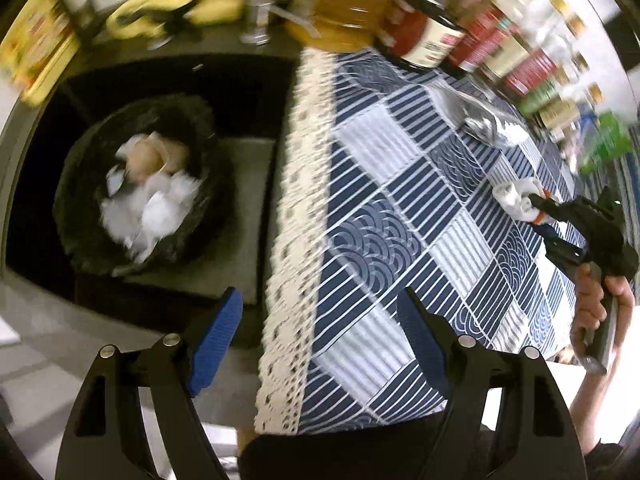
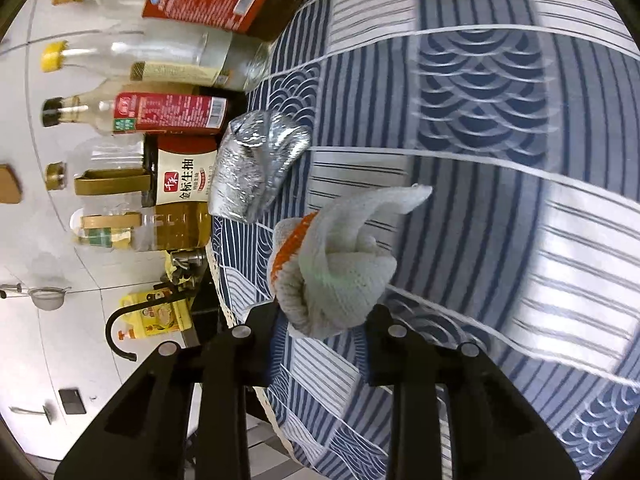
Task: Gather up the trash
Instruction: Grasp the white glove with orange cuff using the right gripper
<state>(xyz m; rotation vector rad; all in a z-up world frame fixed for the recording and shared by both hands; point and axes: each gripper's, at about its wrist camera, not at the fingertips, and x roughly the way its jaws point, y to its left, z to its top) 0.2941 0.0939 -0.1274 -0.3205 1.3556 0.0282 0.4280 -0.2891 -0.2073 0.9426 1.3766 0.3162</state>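
Observation:
A balled white knitted glove point(image 2: 340, 272) with an orange cuff sits between the black fingers of my right gripper point(image 2: 326, 316), which is shut on it just above the blue patterned tablecloth point(image 2: 480, 200). The left wrist view shows the same glove point(image 1: 516, 196) at the tip of the right gripper point(image 1: 538, 206), far right. A crumpled silver foil wrapper point(image 2: 256, 168) lies on the cloth beyond the glove. My left gripper point(image 1: 318, 296) is open and holds nothing, over the table's lace edge. Beside the table, low down, a black-lined trash bin point(image 1: 80, 216) holds white paper and eggshells point(image 1: 156, 200).
Oil, sauce and vinegar bottles point(image 2: 168, 120) line the far side of the table, close to the foil. A person's hand point(image 1: 592, 304) holds the right gripper's handle. Yellow packets point(image 1: 36, 48) and a faucet point(image 1: 256, 12) sit on the counter behind the bin.

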